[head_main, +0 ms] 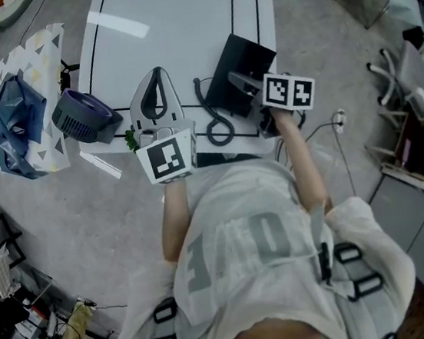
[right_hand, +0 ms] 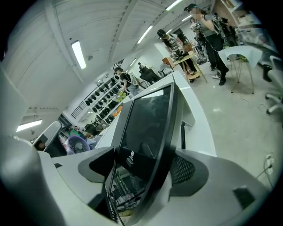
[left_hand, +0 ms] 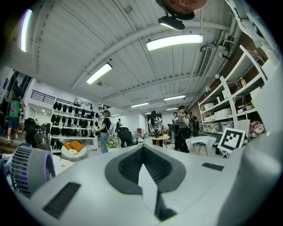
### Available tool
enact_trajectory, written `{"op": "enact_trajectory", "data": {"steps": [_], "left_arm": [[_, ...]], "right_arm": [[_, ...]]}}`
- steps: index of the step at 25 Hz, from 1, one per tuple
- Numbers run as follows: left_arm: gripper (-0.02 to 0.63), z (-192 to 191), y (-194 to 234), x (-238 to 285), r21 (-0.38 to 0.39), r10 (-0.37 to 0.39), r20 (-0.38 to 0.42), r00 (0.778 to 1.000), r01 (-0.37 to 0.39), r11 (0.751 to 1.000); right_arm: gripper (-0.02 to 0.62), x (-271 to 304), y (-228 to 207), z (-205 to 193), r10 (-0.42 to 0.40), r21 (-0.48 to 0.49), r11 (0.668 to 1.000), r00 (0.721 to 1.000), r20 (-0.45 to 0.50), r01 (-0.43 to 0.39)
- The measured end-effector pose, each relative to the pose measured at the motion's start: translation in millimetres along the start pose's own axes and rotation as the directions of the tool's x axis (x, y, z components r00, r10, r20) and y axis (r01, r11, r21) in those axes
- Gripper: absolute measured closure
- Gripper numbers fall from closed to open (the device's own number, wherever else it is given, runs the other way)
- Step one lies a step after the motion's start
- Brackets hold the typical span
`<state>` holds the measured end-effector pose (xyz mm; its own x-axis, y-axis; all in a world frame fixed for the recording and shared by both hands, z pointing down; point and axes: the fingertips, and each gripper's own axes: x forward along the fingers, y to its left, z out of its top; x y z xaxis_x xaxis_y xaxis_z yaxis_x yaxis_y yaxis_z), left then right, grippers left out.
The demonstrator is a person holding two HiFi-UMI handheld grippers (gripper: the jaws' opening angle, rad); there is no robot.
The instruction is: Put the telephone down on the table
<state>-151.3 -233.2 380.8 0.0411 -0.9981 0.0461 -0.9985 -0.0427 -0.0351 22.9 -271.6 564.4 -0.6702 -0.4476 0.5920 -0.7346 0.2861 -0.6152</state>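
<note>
Right claw (head_main: 245, 83) (right_hand: 146, 163) clamped on flat black telephone (head_main: 233, 61) (right_hand: 146, 123); I see its slab tilted between both jaws. Telephone sits at near right part of white desk with black lines (head_main: 177, 22) (right_hand: 194, 110); can't tell if it touches top. Its black coiled cord (head_main: 218, 125) lies on desk just left of it. Left claw (head_main: 155, 75) (left_hand: 142, 150) closed, nothing in it, raised over near desk edge. Purple round fan (head_main: 81, 115) (left_hand: 28, 170) on desk's left edge, I note.
</note>
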Motion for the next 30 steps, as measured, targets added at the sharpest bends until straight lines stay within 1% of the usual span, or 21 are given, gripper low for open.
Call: {"op": "enact_trajectory", "data": {"steps": [10, 15, 21, 23, 25, 27, 30], "left_arm": [[0.598, 1, -4, -2, 0.003, -0.002, 0.004, 1.0, 0.002, 1.0], [0.598, 2, -6, -3, 0.001, -0.008, 0.008, 1.0, 0.008, 1.0], [0.598, 5, -14, -3, 0.005, -0.03, 0.021, 0.999, 0.03, 1.0], [0.598, 5, -17, -3, 0.022, -0.049, 0.024, 0.999, 0.048, 0.999], [0.598, 9, -21, -3, 0.018, -0.056, 0.033, 0.998, 0.056, 0.998], [0.598, 14, -24, -3, 0.009, -0.054, 0.04, 0.998, 0.053, 0.999], [0.598, 18, -32, -4, 0.035, -0.074, 0.046, 0.996, 0.073, 0.997]], "right_arm": [[0.256, -3, -2, -1, -0.027, 0.009, 1.0, 0.999, 0.034, 0.027], [0.258, -11, -5, 1, -0.051, -0.014, 0.999, 0.995, 0.082, 0.052], [0.258, -26, -5, 1, -0.05, -0.012, 0.999, 0.993, 0.107, 0.051], [0.258, -33, -3, 5, -0.055, -0.027, 0.998, 0.99, 0.127, 0.059], [0.258, -44, -2, 14, -0.068, -0.053, 0.996, 0.986, 0.155, 0.077], [0.258, -56, 0, 26, -0.086, -0.088, 0.991, 0.978, 0.192, 0.105], [0.258, -73, 3, 46, -0.107, -0.152, 0.977, 0.961, 0.255, 0.15]]}}
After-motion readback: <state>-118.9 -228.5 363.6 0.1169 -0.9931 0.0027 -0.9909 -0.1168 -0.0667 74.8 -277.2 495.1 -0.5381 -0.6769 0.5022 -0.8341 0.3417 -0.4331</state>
